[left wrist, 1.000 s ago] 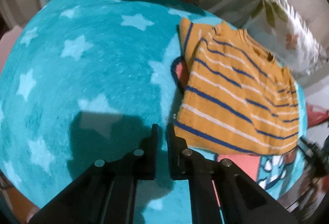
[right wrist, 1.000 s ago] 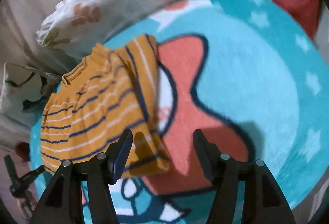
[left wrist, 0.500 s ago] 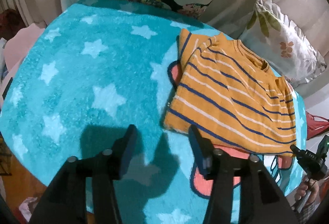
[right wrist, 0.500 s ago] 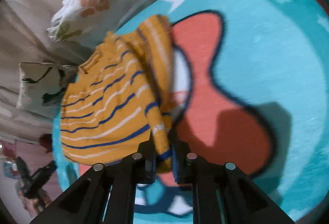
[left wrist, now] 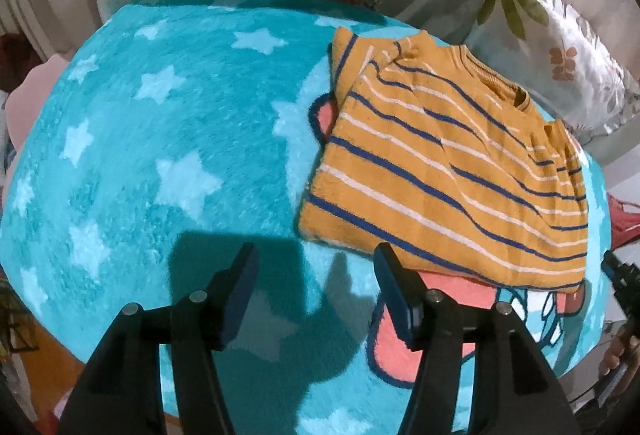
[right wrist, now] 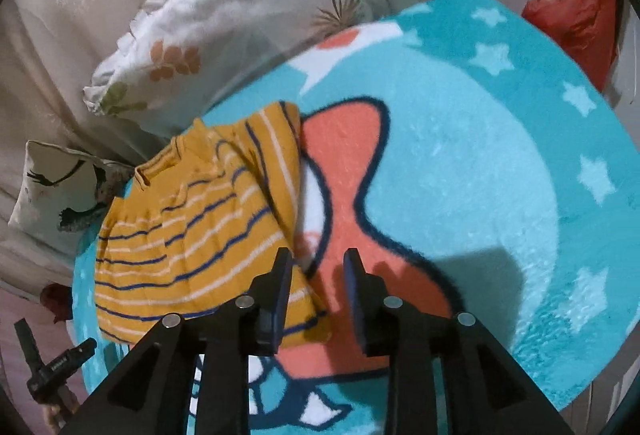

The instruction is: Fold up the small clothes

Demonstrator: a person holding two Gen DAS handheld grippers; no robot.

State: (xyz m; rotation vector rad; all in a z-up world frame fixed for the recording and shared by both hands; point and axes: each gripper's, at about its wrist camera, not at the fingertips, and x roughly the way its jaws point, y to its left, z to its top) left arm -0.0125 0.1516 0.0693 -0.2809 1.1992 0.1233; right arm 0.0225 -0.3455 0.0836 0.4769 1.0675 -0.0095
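Your striped shirt lies folded on the turquoise star blanket, and everything else is best placed against that shirt: it is mustard yellow with navy and white stripes, its ribbed neckline turned toward the floral pillow that sits just beyond it, one sleeve tucked under on the side facing the open starry stretch of the blanket. Under the shirt's near hem the blanket's coral, dark-outlined cartoon shape shows. Your left gripper hovers just beside the shirt's near corner, jaws apart and opening, with only blanket between them; the pad nearer the shirt overlaps the hem's edge in the picture, though you cannot tell from this view whether it touches. Your right gripper is at the shirt's opposite near corner, jaws opening with a gap between them, and the cloth lies beside and under one pad rather than pinched (nothing is gripped). Past the shirt, next to the floral pillow, a second cushion printed with dark birds leans on the beige backing. A red bag hangs well away from the shirt, across the blanket. No brand, label or readable writing shows on the shirt, blanket or pillows
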